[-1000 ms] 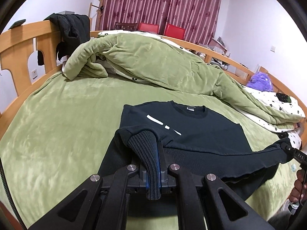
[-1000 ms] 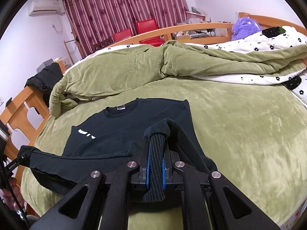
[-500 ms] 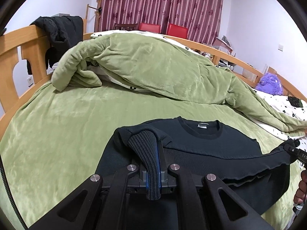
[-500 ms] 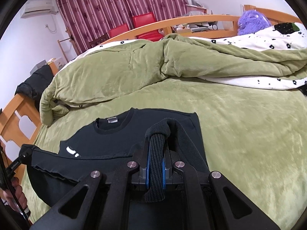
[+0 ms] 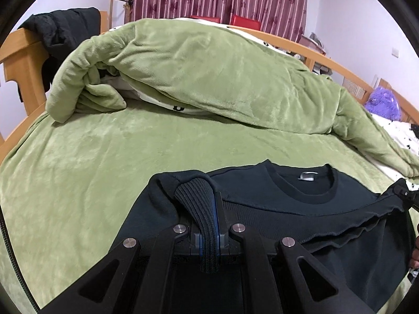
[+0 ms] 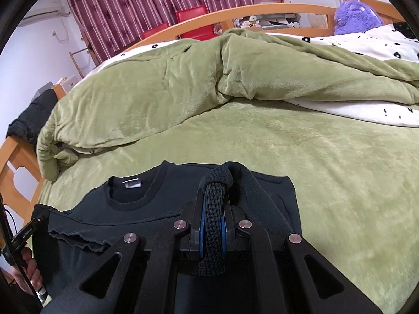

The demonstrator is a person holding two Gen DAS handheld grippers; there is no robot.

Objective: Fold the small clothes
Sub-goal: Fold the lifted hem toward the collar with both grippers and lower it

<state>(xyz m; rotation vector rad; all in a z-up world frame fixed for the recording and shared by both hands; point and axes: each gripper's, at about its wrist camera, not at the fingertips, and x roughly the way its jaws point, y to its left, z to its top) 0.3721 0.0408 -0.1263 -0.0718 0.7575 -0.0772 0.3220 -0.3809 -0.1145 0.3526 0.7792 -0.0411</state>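
Black sweatshirt (image 5: pixel 301 209): hem carried nearly to its collar (image 5: pixel 309 188). Left gripper (image 5: pixel 209 225) and right gripper (image 6: pixel 212 225) each clamp ribbed hem. Laying down and further folds remain.

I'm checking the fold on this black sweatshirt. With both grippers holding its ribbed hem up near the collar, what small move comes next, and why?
Probably lower both grippers a little further and lay the hem down just below the collar. The left gripper and right gripper are shut on ribbed fabric, and the sweatshirt is already doubled over on the bed.
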